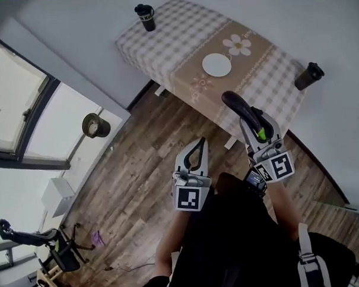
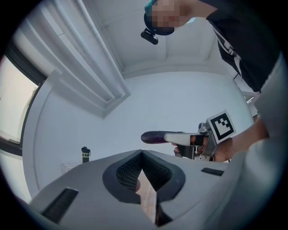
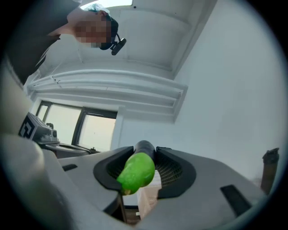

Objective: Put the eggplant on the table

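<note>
In the head view my right gripper (image 1: 254,120) is shut on the eggplant (image 1: 236,104), a dark purple fruit with a green cap. Its purple end sticks out past the jaws toward the table (image 1: 181,39), which has a checked cloth. The right gripper view shows the green cap (image 3: 135,173) wedged between the pads, with the dark body (image 3: 145,147) beyond it. My left gripper (image 1: 198,146) is beside it over the wooden floor, shut with nothing in it. The left gripper view shows the eggplant (image 2: 153,137) held level in the right gripper (image 2: 180,138).
On the table are a white plate (image 1: 216,64) in the middle, a dark cup (image 1: 145,17) at the far left corner and another dark cup (image 1: 308,76) at the right edge. A round object (image 1: 95,125) is by the window wall; a chair (image 1: 59,252) stands lower left.
</note>
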`<state>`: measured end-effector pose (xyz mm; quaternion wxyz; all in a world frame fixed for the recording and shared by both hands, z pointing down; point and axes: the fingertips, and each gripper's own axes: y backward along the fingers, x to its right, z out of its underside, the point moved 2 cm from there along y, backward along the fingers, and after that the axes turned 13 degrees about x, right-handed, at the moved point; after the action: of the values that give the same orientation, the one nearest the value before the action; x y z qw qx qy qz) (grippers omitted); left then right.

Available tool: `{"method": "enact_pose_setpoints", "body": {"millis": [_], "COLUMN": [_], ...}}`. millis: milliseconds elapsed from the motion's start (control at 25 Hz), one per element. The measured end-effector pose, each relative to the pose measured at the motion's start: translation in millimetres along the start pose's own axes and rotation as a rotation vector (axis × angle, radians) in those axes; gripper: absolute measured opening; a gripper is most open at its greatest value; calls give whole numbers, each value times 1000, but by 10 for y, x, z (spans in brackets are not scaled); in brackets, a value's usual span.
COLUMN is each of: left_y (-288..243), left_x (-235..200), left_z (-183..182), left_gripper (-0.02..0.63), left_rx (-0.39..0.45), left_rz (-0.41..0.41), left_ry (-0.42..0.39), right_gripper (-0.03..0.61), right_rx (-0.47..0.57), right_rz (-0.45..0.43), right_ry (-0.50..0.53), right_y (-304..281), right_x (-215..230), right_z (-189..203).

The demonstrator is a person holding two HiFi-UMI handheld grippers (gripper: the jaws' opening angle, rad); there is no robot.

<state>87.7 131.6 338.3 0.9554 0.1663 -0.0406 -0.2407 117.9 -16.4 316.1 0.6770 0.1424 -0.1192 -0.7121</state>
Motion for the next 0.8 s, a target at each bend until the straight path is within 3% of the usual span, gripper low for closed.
{"method": "enact_pose_setpoints", "body": {"millis": [200,520,640,800], "left_y": [-230,-785,-1192,-1585], "left_x": [-389,-1038,-1287,-1523], "left_z": [125,574,752,891], "left_gripper": [-11,-11,-11,-11], "left_rx": [3,-25,-56,-81], "left_rz": [84,280,319,436], "left_ry": [41,8,29,51], "right_gripper": [163,163,163,163], "right_rx": [-23,-51,-73,-98], "right_rz": [146,341,386,476], "right_ry": [80,60,33,47], "right_y": [-333,-881,-1138,-1298], "right_x": [391,995,1229,1438], "right_z": [215,909,1161,1394]}}
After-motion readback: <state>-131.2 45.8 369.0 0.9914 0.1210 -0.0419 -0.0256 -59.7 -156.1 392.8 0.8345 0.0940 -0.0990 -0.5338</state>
